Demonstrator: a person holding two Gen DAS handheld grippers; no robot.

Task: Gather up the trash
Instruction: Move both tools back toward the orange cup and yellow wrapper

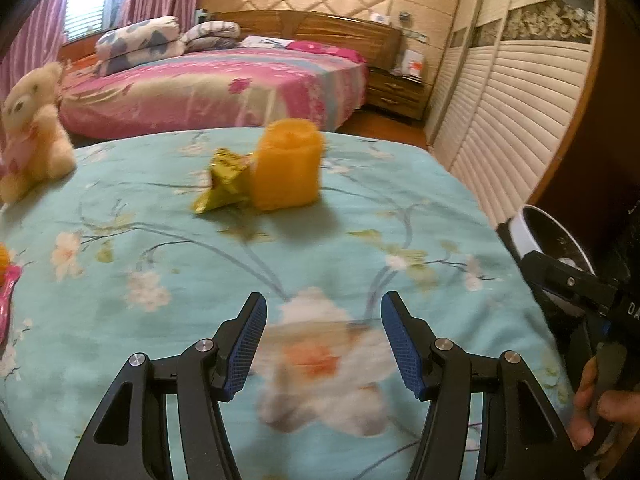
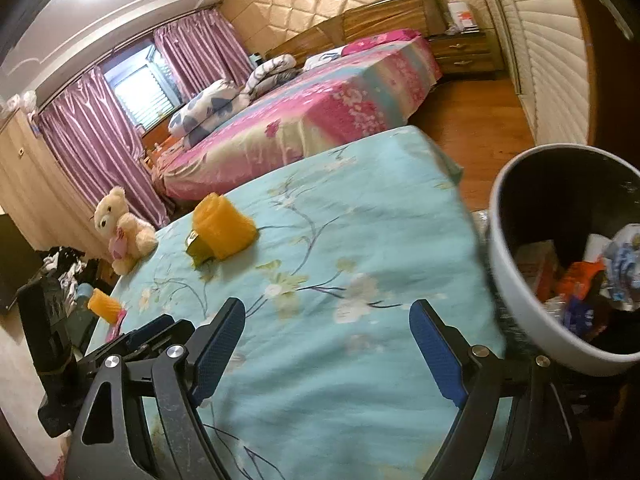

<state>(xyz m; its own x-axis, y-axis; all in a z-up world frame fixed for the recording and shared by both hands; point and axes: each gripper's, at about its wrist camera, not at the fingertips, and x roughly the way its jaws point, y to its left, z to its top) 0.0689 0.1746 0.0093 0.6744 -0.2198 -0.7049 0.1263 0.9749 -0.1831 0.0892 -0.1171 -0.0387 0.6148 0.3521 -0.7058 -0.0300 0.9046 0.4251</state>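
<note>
Two empty grippers over a floral bedspread with trash on it

Left wrist view: the left gripper (image 1: 323, 340) gapes empty; the crumpled green wrapper (image 1: 222, 184) lies left of an upright orange cup (image 1: 287, 164), touching it, its long axis toward the lower left. Right wrist view: the right gripper (image 2: 326, 344) stands wide, empty, beside the trash bin (image 2: 516, 280).

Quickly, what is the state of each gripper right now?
Left gripper: open, holding nothing, above the turquoise floral bedsheet.
Right gripper: open wide, holding nothing.
</note>
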